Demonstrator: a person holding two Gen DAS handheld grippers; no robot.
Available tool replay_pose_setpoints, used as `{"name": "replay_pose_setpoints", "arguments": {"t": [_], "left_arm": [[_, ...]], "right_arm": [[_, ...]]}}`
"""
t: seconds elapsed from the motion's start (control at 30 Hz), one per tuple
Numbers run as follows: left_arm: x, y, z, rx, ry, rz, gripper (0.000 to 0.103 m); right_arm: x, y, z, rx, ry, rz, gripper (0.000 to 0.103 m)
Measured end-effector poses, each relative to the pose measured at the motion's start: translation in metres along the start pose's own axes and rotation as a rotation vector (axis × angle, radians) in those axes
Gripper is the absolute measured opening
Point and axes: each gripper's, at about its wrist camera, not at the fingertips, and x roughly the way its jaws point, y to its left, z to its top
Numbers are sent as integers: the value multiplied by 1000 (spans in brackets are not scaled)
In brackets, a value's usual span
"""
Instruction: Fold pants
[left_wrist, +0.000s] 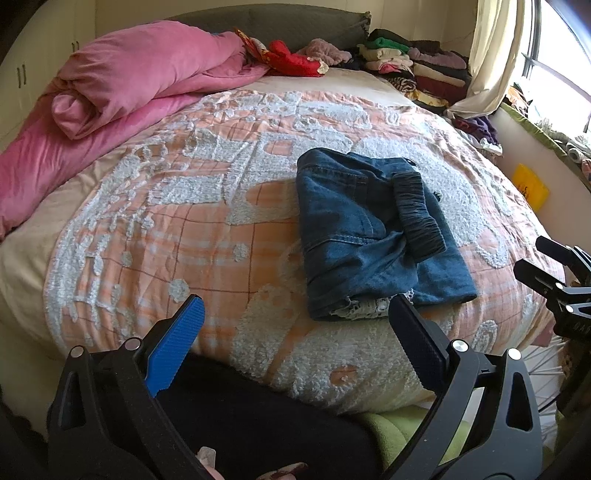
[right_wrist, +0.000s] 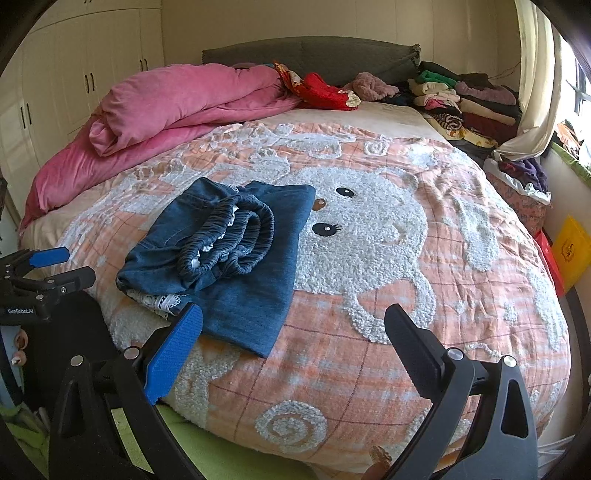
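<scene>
The blue denim pants (left_wrist: 369, 236) lie folded into a compact bundle on the orange checked bedspread (left_wrist: 207, 229), elastic waistband on top and white lace trim at the near edge. They also show in the right wrist view (right_wrist: 225, 254). My left gripper (left_wrist: 295, 314) is open and empty, held just short of the bundle's near edge. My right gripper (right_wrist: 293, 325) is open and empty, to the right of the bundle's near corner. Each gripper shows at the edge of the other's view: the right (left_wrist: 554, 273), the left (right_wrist: 48, 269).
A rolled pink duvet (left_wrist: 122, 85) lies at the far left of the bed. Stacks of folded clothes (left_wrist: 417, 62) sit at the far right by the curtain (left_wrist: 495, 55). A yellow bag (right_wrist: 570, 251) stands on the floor to the right. White cupboards (right_wrist: 74, 74) line the left wall.
</scene>
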Motion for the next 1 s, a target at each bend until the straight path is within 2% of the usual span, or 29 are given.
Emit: {"name": "replay_pose_setpoints", "arguments": {"t": [0.57,0.87,1.0], "left_arm": [[3,1,-1,6,10,14,93],[11,2,-2,20,26,62,93],[19,17,4,-13,44,92,93]], "right_arm": [[0,-5,0,13,4,-18,98],[5,-12,1,24,12,-38,98],[11,-25,2,49,21,-69,98]]}}
